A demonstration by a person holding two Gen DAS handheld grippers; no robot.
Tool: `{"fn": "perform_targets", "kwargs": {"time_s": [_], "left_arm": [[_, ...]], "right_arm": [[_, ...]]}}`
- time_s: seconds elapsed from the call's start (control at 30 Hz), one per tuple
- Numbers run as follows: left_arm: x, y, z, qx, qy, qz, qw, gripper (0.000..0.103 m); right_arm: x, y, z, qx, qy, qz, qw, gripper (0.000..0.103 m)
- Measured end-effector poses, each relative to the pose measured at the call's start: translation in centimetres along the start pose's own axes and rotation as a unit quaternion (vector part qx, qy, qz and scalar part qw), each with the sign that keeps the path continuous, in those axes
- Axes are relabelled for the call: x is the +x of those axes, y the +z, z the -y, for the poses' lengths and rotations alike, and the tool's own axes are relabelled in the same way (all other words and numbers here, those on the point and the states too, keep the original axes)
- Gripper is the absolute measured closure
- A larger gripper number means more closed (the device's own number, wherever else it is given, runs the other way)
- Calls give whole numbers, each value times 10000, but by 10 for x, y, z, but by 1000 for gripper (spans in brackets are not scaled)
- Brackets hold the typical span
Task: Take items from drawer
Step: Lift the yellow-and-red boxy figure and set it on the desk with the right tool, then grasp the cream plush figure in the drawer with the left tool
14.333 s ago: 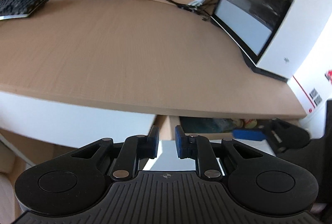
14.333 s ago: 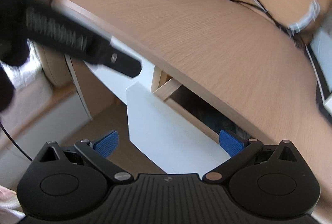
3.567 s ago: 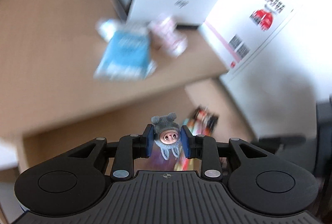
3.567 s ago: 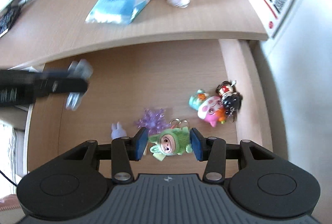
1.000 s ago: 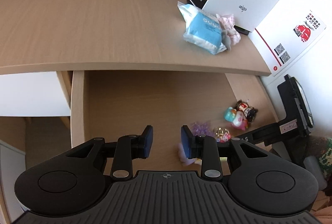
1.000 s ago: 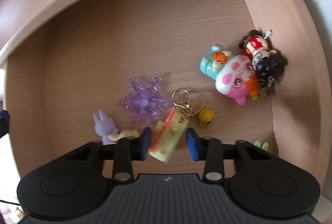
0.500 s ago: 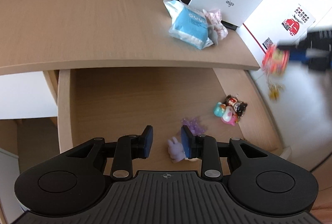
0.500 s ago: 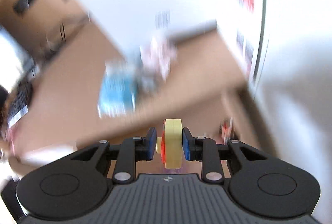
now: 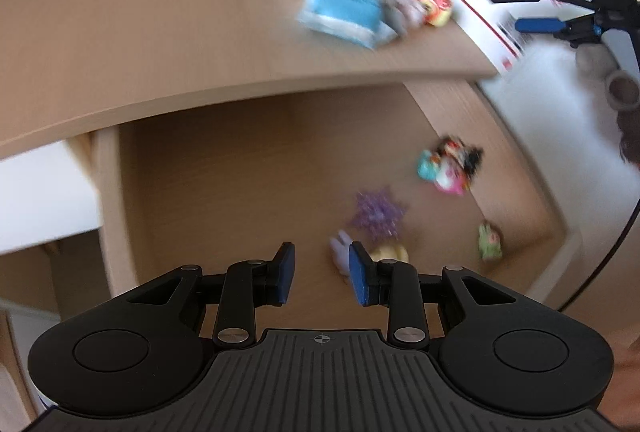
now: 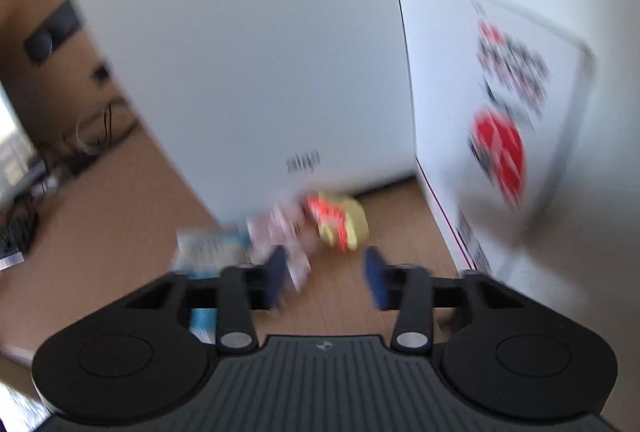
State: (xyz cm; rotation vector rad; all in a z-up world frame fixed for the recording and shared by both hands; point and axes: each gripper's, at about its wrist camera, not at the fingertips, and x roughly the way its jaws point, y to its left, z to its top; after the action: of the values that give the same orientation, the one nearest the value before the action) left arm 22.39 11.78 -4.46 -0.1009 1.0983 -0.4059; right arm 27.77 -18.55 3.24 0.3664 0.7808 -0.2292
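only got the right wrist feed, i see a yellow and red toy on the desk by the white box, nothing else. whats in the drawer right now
observer: the left wrist view shows the drawer open, holding a purple snowflake, a lilac bunny, a yellowish piece beside it, a green doll and a cluster of small figures by the right wall.
operator: is the left gripper holding anything
observer: no, the left gripper is open and empty above the drawer, with the bunny right by one of its fingers in the picture.
operator: whats nearest the front right corner
observer: the green doll, lying apart from the rest.
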Motion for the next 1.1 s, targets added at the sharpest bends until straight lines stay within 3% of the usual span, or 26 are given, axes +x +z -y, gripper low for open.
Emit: {"fn": "perform_targets", "kwargs": {"time_s": [0.03,0.23,0.37,0.43,0.5,0.6,0.77,0.83,1.0,1.1], "left_arm": [[4,1,4,149,-46,-61,9999,71],[32,9,28,779,-218,-551,9952,71],[51,12,31,607,-268,-773,9948,71],[53,12,45,1180,-178,-668,9906,71],[55,10,62,1898,-308,-625,9793,70],[65,11,78,2352,-544,-751,9675,70],[95,8,101,3229,-244,-1156,9390,70],[106,6,104,3402,-76,-1292,9314,70],[122,-1,106,3600,96,-1380,9227,68],[129,-1,104,3401,81,-1441,9292,71]], "right_arm": [[-1,-11,1,-70,-79,-64,9999,35],[1,-82,13,-15,-207,-971,9951,34],[-12,-135,10,-264,-277,-1233,9916,33],[-15,-149,3,-515,-297,-1234,9906,26],[-20,-159,-1,-671,-311,-1228,9897,20],[-22,-165,0,-657,-266,-1307,9889,17],[-27,-170,3,-626,-290,-1384,9880,11],[-31,-172,3,-651,-330,-1401,9874,10],[-33,-174,2,-554,-444,-1446,9869,9],[-34,-173,2,-515,-513,-1395,9876,3]]}}
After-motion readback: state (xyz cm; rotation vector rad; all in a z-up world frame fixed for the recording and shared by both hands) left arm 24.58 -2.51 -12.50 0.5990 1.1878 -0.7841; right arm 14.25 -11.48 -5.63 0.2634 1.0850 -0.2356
